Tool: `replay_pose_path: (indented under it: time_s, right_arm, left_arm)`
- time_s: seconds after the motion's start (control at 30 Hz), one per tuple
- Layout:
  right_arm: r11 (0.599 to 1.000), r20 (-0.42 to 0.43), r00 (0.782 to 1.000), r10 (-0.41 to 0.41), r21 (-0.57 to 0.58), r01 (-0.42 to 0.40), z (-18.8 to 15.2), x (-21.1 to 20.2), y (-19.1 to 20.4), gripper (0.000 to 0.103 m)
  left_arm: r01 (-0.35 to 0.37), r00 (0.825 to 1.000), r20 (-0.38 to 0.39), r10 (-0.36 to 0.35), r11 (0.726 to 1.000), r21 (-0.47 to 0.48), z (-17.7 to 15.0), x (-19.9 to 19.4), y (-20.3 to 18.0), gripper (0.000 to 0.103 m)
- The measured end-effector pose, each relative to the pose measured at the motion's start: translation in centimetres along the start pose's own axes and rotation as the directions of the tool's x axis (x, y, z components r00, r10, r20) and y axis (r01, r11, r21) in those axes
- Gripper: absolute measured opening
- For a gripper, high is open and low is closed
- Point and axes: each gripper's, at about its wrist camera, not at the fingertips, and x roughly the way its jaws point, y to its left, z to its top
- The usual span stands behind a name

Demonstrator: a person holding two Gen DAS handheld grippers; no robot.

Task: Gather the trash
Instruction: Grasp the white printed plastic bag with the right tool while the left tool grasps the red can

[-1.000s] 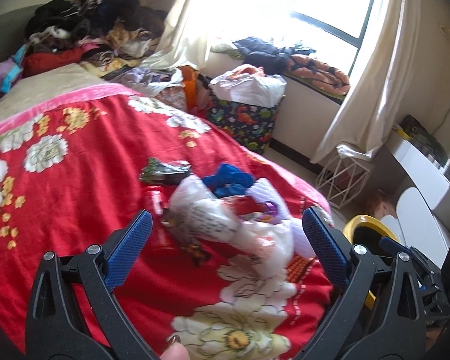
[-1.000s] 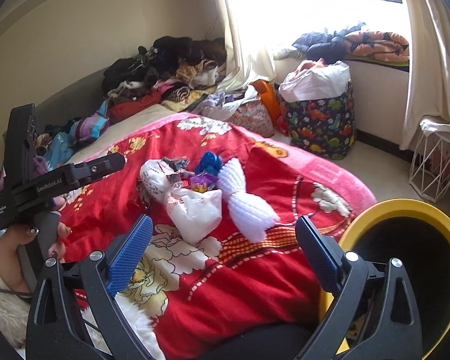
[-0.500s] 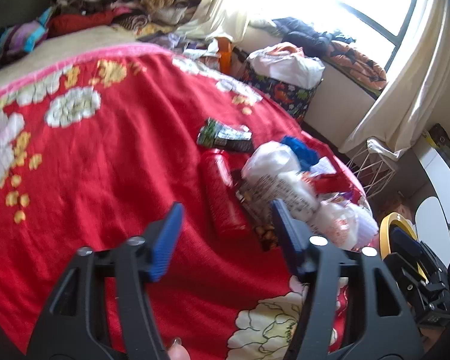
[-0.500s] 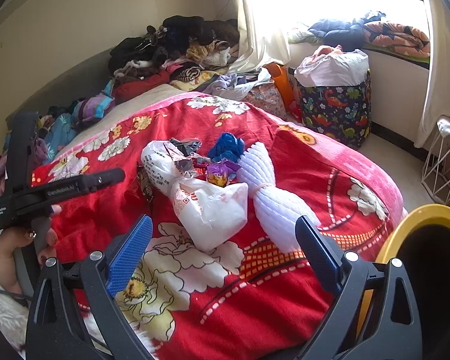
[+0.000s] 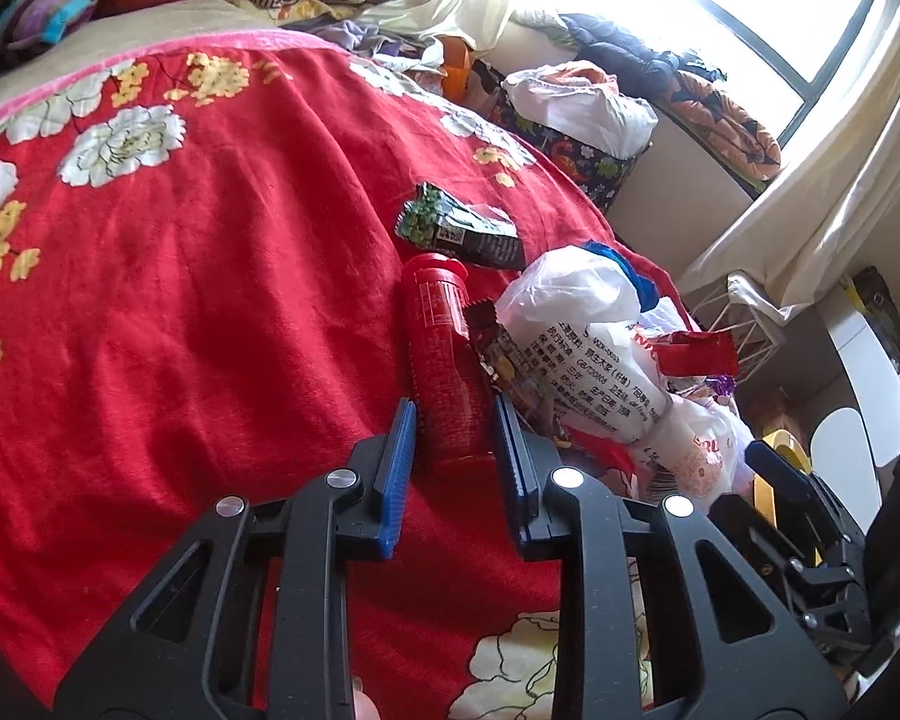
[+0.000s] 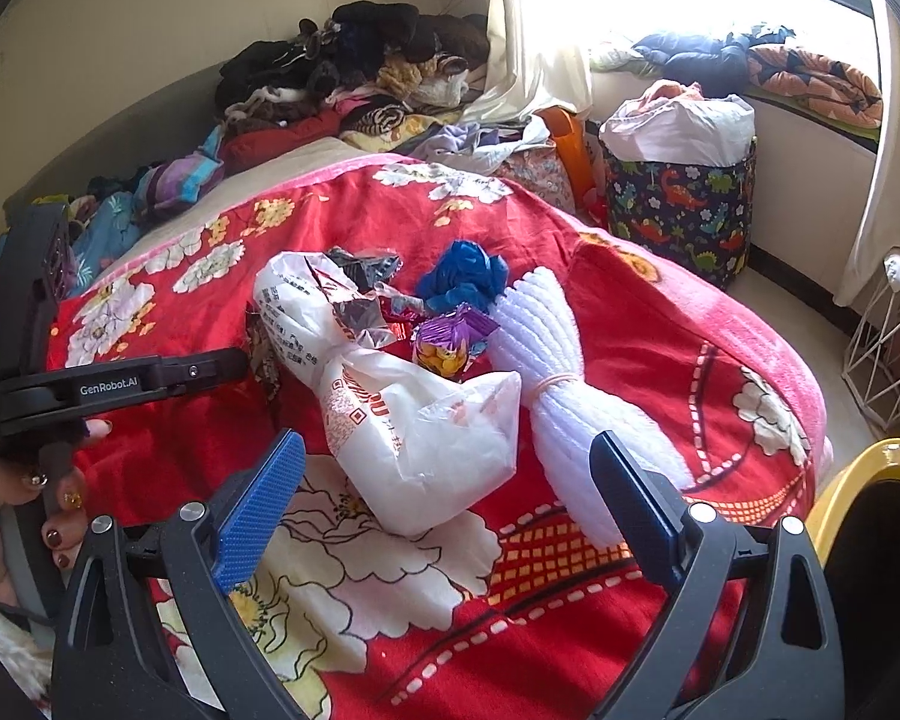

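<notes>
Left fingers: your left gripper (image 5: pixel 453 443) has its blue fingers (image 5: pixel 397 456) drawn in on either side of the red bottle (image 5: pixel 444 360), right at its near end; they look closed against it, though the contact itself is hard to make out.
Red bottle: it lies on its side on the red floral blanket (image 5: pixel 180 276) of the bed, cap end pointing away from you.
Beside the bottle: a brown snack wrapper (image 5: pixel 498 354) touches its right side, and past that lies the white printed plastic bag (image 5: pixel 582 354).
Beyond the bottle: a dark green snack packet (image 5: pixel 459 228) lies just past the cap, toward the far side of the bed.
Right fingers: your right gripper (image 6: pixel 444 510) has its fingers (image 6: pixel 258 504) spread wide with nothing between them, held above the bed's near edge.
Ahead of the right fingers: the white bag (image 6: pixel 414 420) lies closest, with a white ribbed bundle (image 6: pixel 564 384) tied at the middle touching its right side.
Further on: a purple wrapper (image 6: pixel 450 342), a silver foil wrapper (image 6: pixel 360 312) and a crumpled blue bag (image 6: pixel 462 276) cluster at the far end of the white bag.
Bin: a yellow-rimmed bin (image 6: pixel 858 468) stands off the bed's right corner.
Room: a dinosaur-print basket (image 6: pixel 678 204) stands under the window, and a pile of clothes (image 6: pixel 354 72) lies at the bed's far end.
</notes>
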Motion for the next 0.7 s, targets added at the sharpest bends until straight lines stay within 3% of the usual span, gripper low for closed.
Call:
replay_pose_path:
  time_s: [0.17, 0.27, 0.5, 0.6, 0.7]
  right_arm:
    - [1.000, -0.035, 0.999, 0.012, -0.002, -0.012, 0.0, 1.3, 0.2, 0.077]
    - [1.000, -0.050, 0.999, 0.009, -0.002, -0.009, -0.2, 1.7, 0.3, 0.059]
    - [0.999, -0.017, 0.999, 0.030, 0.042, -0.029, -0.7, 0.0, -0.7, 0.049]
    - [0.997, 0.000, 0.999, 0.041, 0.058, -0.041, -1.2, -1.1, -1.0, 0.048]
    - [0.996, 0.012, 0.999, 0.050, 0.076, -0.051, -1.7, -2.2, -1.4, 0.047]
  left_arm:
    - [-0.003, 1.000, -0.015, 0.003, 1.000, -0.003, 0.0, 0.7, -0.2, 0.028]
    - [-0.008, 1.000, -0.021, 0.008, 1.000, -0.005, 0.0, 1.0, -0.2, 0.031]
    - [0.006, 1.000, -0.029, -0.006, 1.000, -0.012, 0.0, 1.8, -0.3, 0.032]
    - [0.023, 0.999, -0.035, -0.024, 1.000, -0.005, -0.1, 2.0, -0.6, 0.024]
    - [0.021, 0.999, -0.035, -0.021, 1.000, 0.016, -0.2, 1.9, -1.0, 0.024]
